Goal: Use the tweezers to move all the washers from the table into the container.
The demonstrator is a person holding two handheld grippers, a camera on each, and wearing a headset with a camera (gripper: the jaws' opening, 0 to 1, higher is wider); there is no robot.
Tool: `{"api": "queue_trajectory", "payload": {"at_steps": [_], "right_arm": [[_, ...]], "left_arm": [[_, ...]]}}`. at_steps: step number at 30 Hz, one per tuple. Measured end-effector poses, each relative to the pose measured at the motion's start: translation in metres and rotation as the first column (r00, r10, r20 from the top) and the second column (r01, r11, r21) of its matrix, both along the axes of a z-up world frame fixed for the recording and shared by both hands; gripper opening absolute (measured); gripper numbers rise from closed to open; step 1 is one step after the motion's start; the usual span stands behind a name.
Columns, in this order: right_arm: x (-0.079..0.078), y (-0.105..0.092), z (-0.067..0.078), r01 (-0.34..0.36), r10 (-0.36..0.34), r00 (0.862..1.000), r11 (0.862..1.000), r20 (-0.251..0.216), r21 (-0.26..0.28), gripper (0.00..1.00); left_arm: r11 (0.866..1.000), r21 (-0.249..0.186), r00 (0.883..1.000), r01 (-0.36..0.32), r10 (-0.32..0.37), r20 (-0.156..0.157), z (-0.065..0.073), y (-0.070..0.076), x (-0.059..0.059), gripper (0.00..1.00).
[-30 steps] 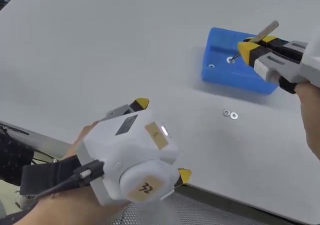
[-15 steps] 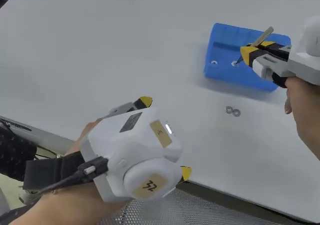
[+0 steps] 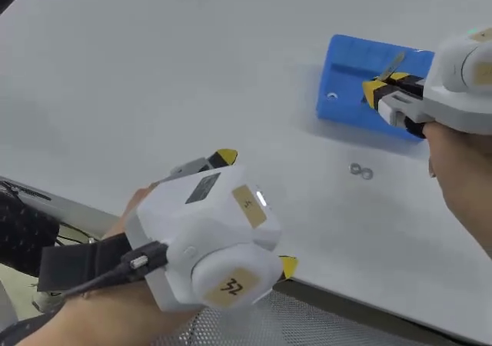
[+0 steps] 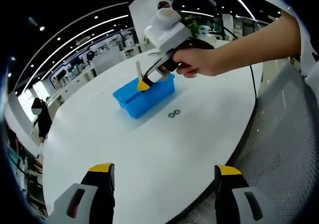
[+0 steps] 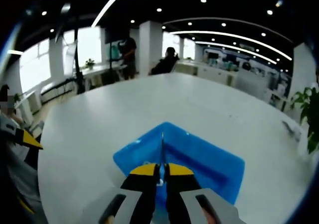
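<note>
So the right gripper [image 3: 382,92] has its jaws clamped tight on the tweezers [image 3: 394,62], and it's sitting right over the blue container [image 3: 346,58] with the tweezer tips angled down into it. In the right gripper view the tweezers [image 5: 162,147] poke out between the closed jaws over the container [image 5: 209,164]. Can't tell if the tips are pinching anything. One washer [image 3: 331,96] lies inside the container by its near-left corner. Two more washers [image 3: 360,171] sit touching each other on the table [image 3: 154,69], between the container and the table's near edge. The left gripper [image 3: 254,212] hangs over that near edge, jaws wide apart, holding nothing.
</note>
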State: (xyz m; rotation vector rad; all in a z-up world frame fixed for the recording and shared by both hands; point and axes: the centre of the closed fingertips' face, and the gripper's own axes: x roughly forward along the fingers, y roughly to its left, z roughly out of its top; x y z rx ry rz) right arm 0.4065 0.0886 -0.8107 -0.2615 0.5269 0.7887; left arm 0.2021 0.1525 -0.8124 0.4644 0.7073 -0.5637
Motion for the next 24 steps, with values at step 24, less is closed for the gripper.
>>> {"api": "queue_trajectory", "payload": {"at_steps": [24], "right_arm": [[-0.010, -0.008, 0.036, 0.000, -0.004, 0.999, 0.997, 0.040, 0.079, 0.04]], "left_arm": [[1.000, -0.002, 1.000, 0.004, -0.004, -0.002, 0.000, -0.002, 0.000, 0.83]]}}
